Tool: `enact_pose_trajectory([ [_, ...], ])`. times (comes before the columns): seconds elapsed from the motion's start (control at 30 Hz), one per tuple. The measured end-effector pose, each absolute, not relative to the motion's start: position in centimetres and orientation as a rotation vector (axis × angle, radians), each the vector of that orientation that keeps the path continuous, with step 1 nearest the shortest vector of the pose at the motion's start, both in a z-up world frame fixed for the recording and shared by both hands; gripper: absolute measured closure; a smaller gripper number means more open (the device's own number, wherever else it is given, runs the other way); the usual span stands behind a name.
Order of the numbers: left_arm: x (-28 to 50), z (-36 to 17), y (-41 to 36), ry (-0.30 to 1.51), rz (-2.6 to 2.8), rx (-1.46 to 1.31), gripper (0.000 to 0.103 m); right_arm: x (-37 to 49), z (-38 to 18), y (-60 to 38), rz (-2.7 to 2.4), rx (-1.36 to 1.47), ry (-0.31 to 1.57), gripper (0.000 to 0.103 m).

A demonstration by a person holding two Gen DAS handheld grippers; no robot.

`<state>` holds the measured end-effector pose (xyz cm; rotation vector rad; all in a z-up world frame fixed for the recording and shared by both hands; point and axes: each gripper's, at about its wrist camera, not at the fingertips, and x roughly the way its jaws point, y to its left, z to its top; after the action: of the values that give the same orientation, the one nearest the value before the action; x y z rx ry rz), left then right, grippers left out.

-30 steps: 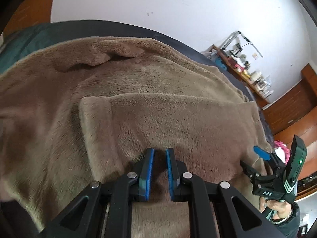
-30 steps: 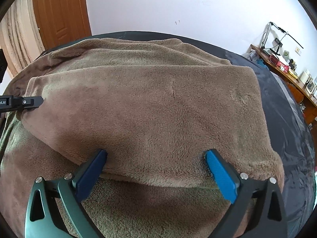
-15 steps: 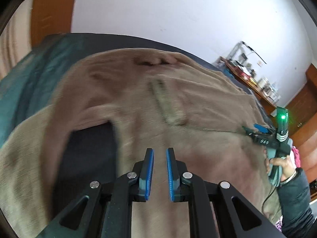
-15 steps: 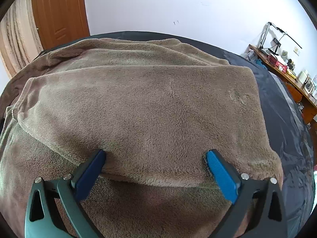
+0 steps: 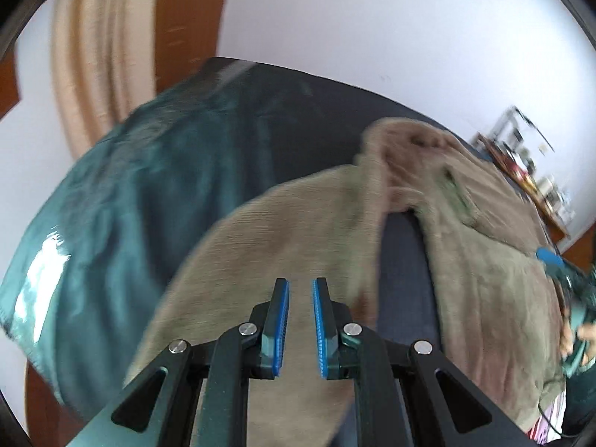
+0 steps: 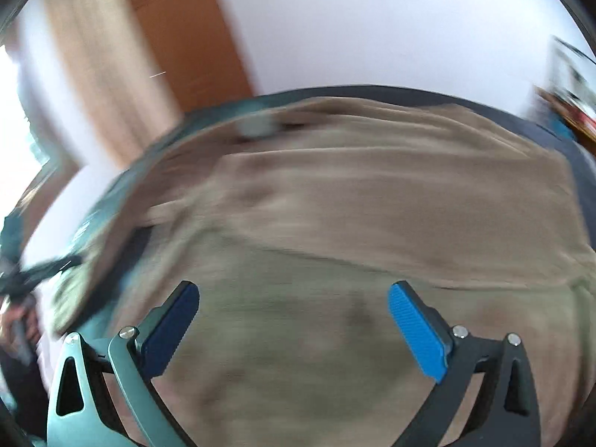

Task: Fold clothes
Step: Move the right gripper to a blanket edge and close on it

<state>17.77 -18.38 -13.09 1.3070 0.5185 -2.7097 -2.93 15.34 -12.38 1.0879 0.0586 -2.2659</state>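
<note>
Both views motion-blurred, brown fleece garment (image 6: 372,193) edges smeared, right gripper (image 5: 558,272) cut off at frame edge

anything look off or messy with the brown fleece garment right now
Somewhat. In the left wrist view the brown fleece garment is not flat: one flap splays apart, baring a dark strip of the bedcover. Both views are motion-blurred.

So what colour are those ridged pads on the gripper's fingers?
Bright blue; the pads are sharpest in the left wrist view, on the left gripper.
</note>
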Motion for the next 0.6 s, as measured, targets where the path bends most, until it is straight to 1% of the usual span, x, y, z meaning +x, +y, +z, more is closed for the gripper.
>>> enact_pose_trajectory([
  [0.13,19.3,-13.2,-21.1,0.635,-2.711,1.247,0.089,0.6,-11.0,8.6,-2.073,0.980,0.129,0.001],
  [0.47,20.6,-14.9,-23.7,0.694,-2.676,1.259,0.089,9.7,-11.8,-6.0,-1.691,0.908,0.355,0.003],
  [0.5,20.8,-14.9,-23.8,0.697,-2.675,1.258,0.089,10.6,-12.0,-7.2,-1.661,0.904,0.379,0.005],
  [0.57,21.1,-14.8,-24.2,0.688,-2.675,1.253,0.089,12.3,-12.7,-9.2,-1.599,0.922,0.419,0.015],
  [0.6,21.3,-14.7,-24.4,0.684,-2.675,1.248,0.089,13.0,-13.2,-10.1,-1.569,0.933,0.441,0.028],
])
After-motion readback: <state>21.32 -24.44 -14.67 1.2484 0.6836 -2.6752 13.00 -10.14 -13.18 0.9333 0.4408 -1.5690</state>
